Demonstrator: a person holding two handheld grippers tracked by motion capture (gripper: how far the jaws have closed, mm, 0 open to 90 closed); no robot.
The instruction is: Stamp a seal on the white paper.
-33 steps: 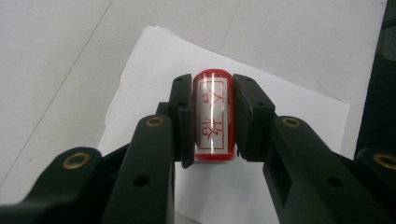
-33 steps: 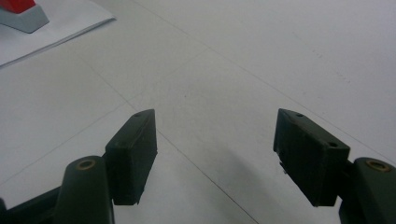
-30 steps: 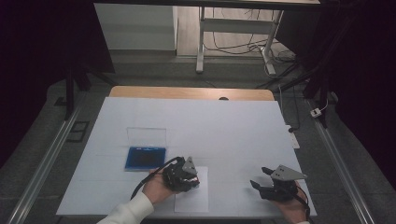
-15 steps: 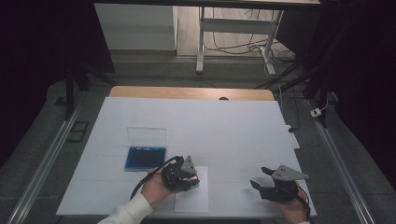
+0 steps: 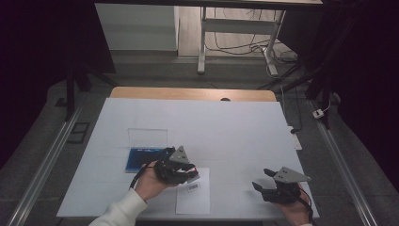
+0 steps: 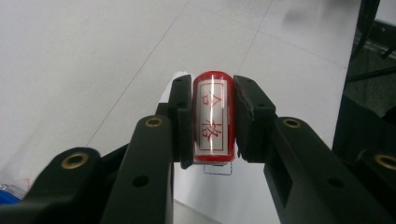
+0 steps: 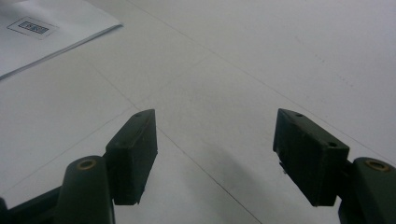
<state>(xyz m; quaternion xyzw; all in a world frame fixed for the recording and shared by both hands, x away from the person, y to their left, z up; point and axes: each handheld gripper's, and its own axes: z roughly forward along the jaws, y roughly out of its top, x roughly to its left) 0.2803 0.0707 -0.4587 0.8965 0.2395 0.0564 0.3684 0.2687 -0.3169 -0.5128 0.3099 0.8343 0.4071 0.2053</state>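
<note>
A red stamp [image 6: 213, 122] with a white label and red characters is clamped between the jaws of my left gripper [image 6: 213, 126], which is shut on it. In the high view the left gripper [image 5: 188, 173] hovers over the top edge of a white sheet of paper [image 5: 194, 198] that bears a small barcode-like mark [image 5: 193, 187]. My right gripper [image 5: 261, 181] rests near the table's front right, jaws wide open with nothing between them [image 7: 215, 154]. The corner of the sheet [image 7: 56, 32] lies at the upper left in the right gripper view.
A blue ink pad [image 5: 143, 158] with its clear lid [image 5: 147, 137] open behind it lies left of the left gripper. The white table covering [image 5: 226, 127] stretches wide beyond both grippers. A wooden table edge [image 5: 193, 93] runs along the far side.
My left gripper has lifted a little with the stamp in it, above the sheet. The right gripper has stayed where it was.
</note>
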